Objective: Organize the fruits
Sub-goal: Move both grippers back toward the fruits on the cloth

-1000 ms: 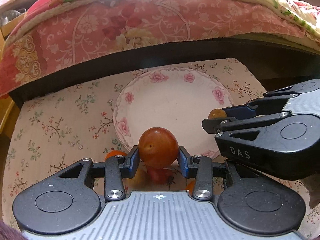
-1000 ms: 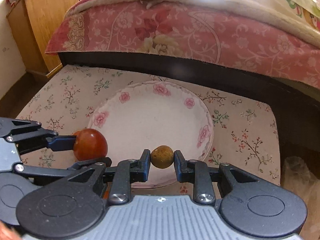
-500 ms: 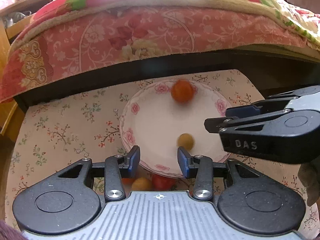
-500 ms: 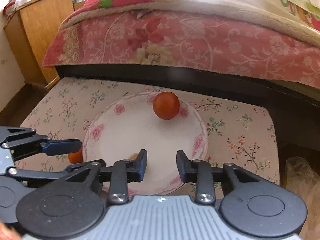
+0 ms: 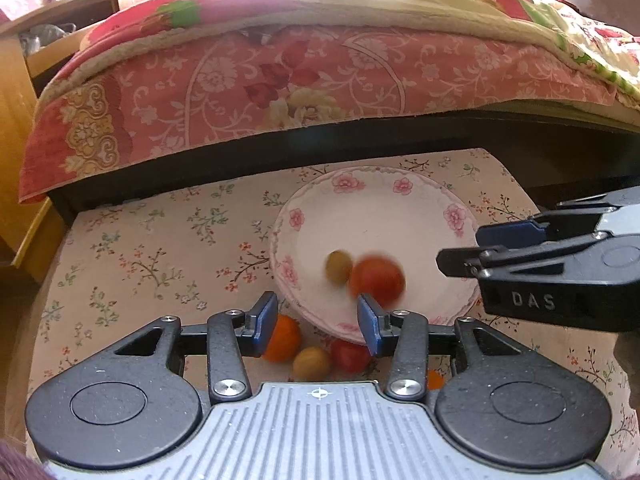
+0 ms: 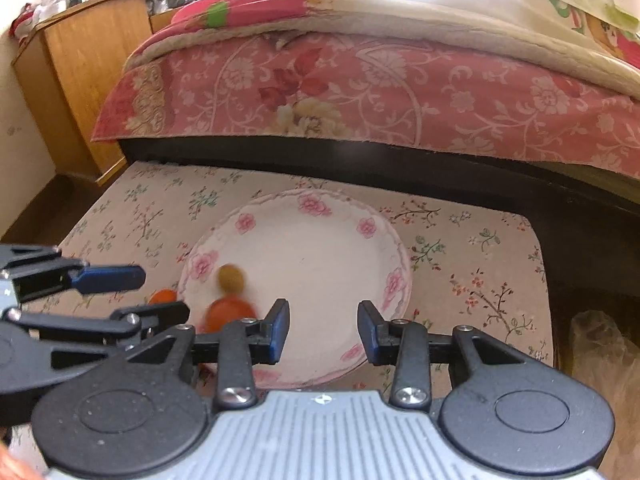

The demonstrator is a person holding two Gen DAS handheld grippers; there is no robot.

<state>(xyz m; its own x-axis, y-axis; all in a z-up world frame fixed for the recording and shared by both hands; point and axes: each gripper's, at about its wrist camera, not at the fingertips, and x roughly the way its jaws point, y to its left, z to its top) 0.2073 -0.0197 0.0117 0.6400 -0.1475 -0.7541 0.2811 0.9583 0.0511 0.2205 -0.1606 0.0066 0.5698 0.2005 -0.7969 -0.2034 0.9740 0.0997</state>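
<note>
A white plate with pink flowers (image 5: 420, 208) (image 6: 320, 252) sits on a floral mat. On it lie a red tomato (image 5: 377, 281) (image 6: 230, 312) and a small yellow-brown fruit (image 5: 338, 266) (image 6: 230, 277), both blurred. My left gripper (image 5: 318, 322) is open and empty above the plate's near rim. My right gripper (image 6: 323, 330) is open and empty over the plate's near side. Off the plate, by its near rim, lie an orange fruit (image 5: 282, 338) (image 6: 162, 296), a yellow-brown fruit (image 5: 311, 363) and a small red tomato (image 5: 350, 356).
The floral mat (image 5: 140, 264) (image 6: 480, 280) covers a low table in front of a bed with a pink flowered blanket (image 5: 280, 80). A wooden cabinet (image 6: 80, 80) stands at the left. A clear plastic bag (image 6: 600, 352) lies right of the table.
Both grippers let go of their fruits over the plate and pulled back. The red tomato rolled from the plate's far rim to its near side, beside the small yellow-brown fruit.
</note>
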